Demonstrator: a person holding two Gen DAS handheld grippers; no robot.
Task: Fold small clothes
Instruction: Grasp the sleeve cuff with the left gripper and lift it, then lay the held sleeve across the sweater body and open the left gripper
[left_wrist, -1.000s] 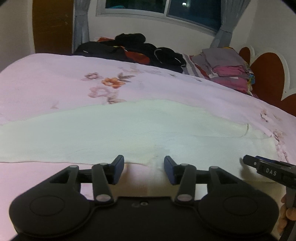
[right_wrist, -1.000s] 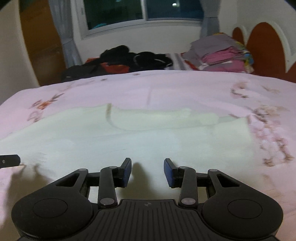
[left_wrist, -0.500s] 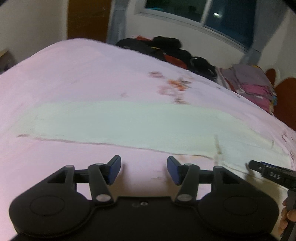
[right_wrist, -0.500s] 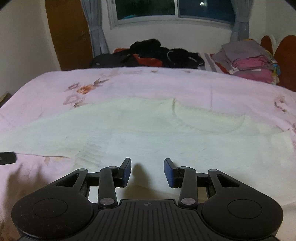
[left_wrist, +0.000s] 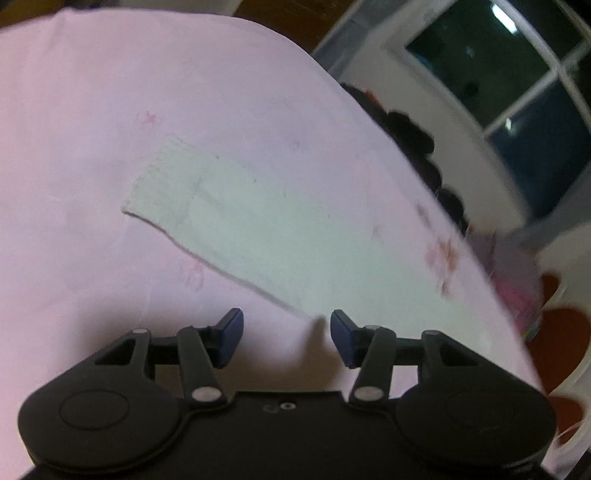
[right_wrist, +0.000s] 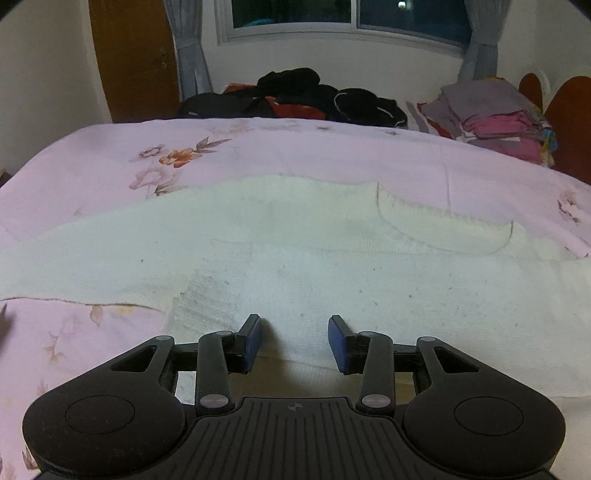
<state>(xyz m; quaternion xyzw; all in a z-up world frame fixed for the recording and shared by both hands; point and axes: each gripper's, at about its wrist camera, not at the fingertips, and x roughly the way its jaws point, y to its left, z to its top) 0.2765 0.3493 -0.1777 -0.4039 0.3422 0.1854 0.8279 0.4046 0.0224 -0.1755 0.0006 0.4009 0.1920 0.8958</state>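
Note:
A cream knit sweater (right_wrist: 295, 251) lies flat on the pink floral bedspread (right_wrist: 258, 155). Its neckline shows at the right and a ribbed cuff at the lower left. My right gripper (right_wrist: 294, 341) is open and empty, low over the sweater's near edge. In the left wrist view a long sleeve (left_wrist: 236, 221) with a ribbed cuff stretches across the bedspread (left_wrist: 92, 110). My left gripper (left_wrist: 286, 338) is open and empty, just short of the sleeve's near edge.
A heap of dark clothes (right_wrist: 295, 96) lies at the far side of the bed. A stack of folded clothes (right_wrist: 495, 118) sits at the far right by a red headboard (right_wrist: 569, 110). A window and curtains are behind.
My left gripper has swung left along the sleeve and tilted, so the cuff end is now in view. My right gripper has shifted left along the sweater. Both stay open.

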